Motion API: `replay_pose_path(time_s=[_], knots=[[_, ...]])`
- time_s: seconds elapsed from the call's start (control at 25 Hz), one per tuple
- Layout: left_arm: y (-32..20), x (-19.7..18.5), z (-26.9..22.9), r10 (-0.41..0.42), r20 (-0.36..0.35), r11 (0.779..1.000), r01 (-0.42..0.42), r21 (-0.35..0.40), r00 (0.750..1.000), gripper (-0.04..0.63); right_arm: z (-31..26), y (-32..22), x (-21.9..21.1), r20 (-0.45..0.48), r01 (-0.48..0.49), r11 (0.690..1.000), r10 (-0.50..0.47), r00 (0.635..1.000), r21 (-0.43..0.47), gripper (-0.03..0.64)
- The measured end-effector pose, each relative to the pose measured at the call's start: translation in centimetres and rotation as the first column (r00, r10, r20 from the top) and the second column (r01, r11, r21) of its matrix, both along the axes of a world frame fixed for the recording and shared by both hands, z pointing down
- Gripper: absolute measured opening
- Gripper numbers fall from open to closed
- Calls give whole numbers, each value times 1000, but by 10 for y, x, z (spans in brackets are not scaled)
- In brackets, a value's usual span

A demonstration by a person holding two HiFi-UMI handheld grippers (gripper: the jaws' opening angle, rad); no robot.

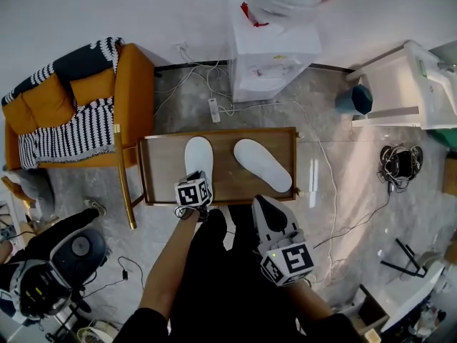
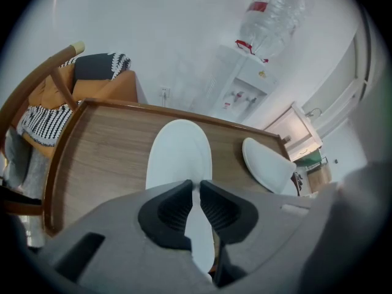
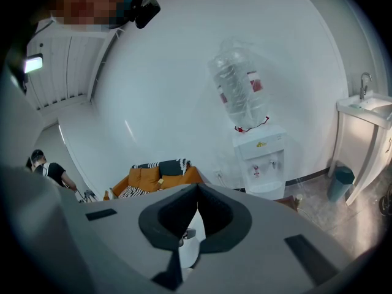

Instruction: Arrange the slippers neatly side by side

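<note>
Two white slippers lie on a low wooden table (image 1: 163, 171). The left slipper (image 1: 198, 157) points straight away from me. The right slipper (image 1: 263, 164) lies apart from it, with its toe angled to the left. My left gripper (image 1: 197, 180) is at the left slipper's heel by the table's front edge. In the left gripper view its jaws (image 2: 196, 187) are nearly together on the heel of the left slipper (image 2: 179, 158), and the right slipper (image 2: 267, 164) shows off to the right. My right gripper (image 1: 261, 204) is shut and holds nothing, drawn back over my lap; its view (image 3: 197, 192) faces the wall.
An orange armchair (image 1: 78, 106) with a striped blanket stands left of the table. Behind the table are a water dispenser (image 1: 275, 56), a power strip (image 1: 213, 110) and cables on the floor. A blue bin (image 1: 355, 98) and a white cabinet (image 1: 400, 84) stand at the right.
</note>
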State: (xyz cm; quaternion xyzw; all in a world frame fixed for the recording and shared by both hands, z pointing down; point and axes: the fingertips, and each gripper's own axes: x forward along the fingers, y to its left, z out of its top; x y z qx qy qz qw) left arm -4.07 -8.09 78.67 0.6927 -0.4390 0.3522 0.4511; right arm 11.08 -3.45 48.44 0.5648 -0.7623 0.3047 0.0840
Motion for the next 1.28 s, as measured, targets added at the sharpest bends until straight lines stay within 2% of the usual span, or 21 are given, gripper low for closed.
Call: replay_pose_path(time_s=[0.36, 0.56, 0.68, 0.8, 0.88, 1.0, 1.28], knots=[[4, -5, -11, -13, -49, 999, 15, 30, 999, 133, -6, 5, -4, -4, -4, 1000, 4, 1000, 21, 12], [8, -26, -37, -35, -54, 995, 40, 88, 998, 128, -16, 8, -10, -14, 7, 999, -6, 1000, 52, 12], [4, -41, -71, -59, -77, 981, 72, 181, 995, 66, -26, 7, -15, -19, 12, 996, -10, 1000, 83, 12], [-5, -49, -123, -69, -148, 936, 115, 331, 987, 21, -37, 5, -17, -28, 13, 993, -10, 1000, 114, 12], [-9, -54, -162, -58, -178, 893, 131, 430, 982, 17, -43, 4, -17, -39, 14, 991, -9, 999, 132, 12], [-10, -57, -222, -24, -183, 818, 124, 562, 983, 17, -50, 2, -16, -53, 8, 987, 0, 999, 159, 12], [9, -44, -328, 66, -199, 669, 105, 736, 978, 17, -56, 6, -10, -73, -24, 985, 37, 997, 171, 12]])
